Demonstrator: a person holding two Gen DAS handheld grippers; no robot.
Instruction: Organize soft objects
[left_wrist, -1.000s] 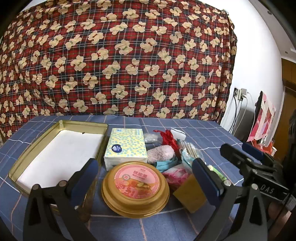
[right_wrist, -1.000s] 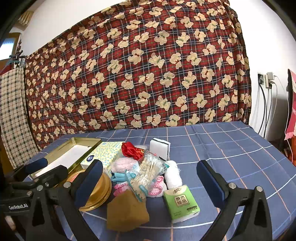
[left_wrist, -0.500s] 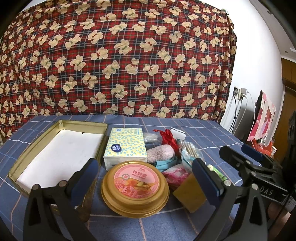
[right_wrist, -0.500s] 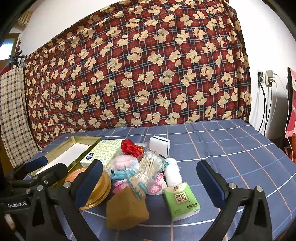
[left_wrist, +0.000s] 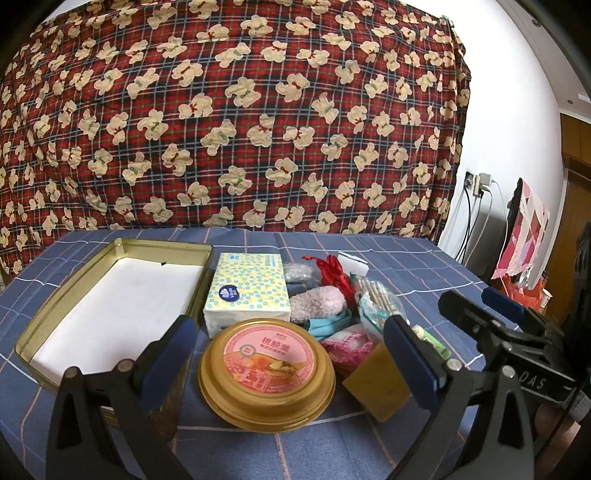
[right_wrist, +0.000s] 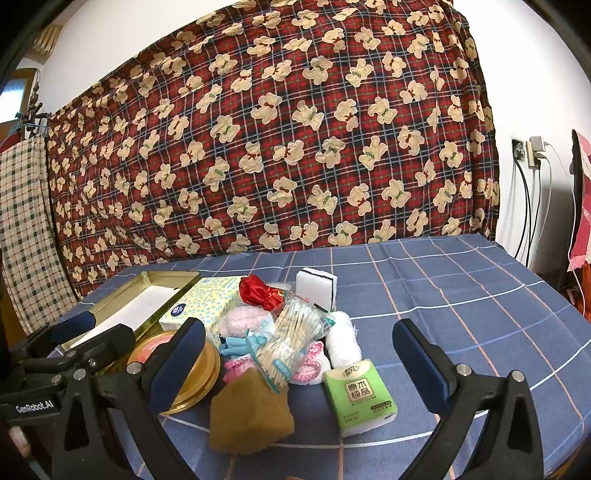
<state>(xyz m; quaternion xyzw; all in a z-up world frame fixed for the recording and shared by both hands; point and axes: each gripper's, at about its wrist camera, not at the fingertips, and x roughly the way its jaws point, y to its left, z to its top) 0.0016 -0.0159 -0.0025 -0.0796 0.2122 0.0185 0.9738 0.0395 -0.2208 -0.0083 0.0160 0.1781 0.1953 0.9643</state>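
A pile of small goods lies on the blue checked tablecloth: a brown sponge (right_wrist: 251, 413), a green tissue pack (right_wrist: 360, 397), a bag of cotton swabs (right_wrist: 291, 332), a white sponge (right_wrist: 316, 291), a red bow (right_wrist: 258, 291), a pink fluffy cloth (left_wrist: 317, 301) and a yellow tissue box (left_wrist: 247, 291). A round gold-lidded tin (left_wrist: 267, 373) sits in front, beside an open gold tray (left_wrist: 66, 295) with a white lining. My left gripper (left_wrist: 291, 363) is open above the round tin. My right gripper (right_wrist: 299, 369) is open over the sponge and tissue pack. Neither touches anything.
A red plaid bear-print sheet (left_wrist: 236, 110) hangs behind the table. Wall sockets with cables (right_wrist: 528, 155) are at the right. The right half of the tablecloth (right_wrist: 480, 295) carries nothing. A checked cloth (right_wrist: 22, 229) hangs at the far left.
The right gripper has eased slightly toward the pile, so the sponge and tissue pack sit a little lower in its view. The left gripper has hardly moved.
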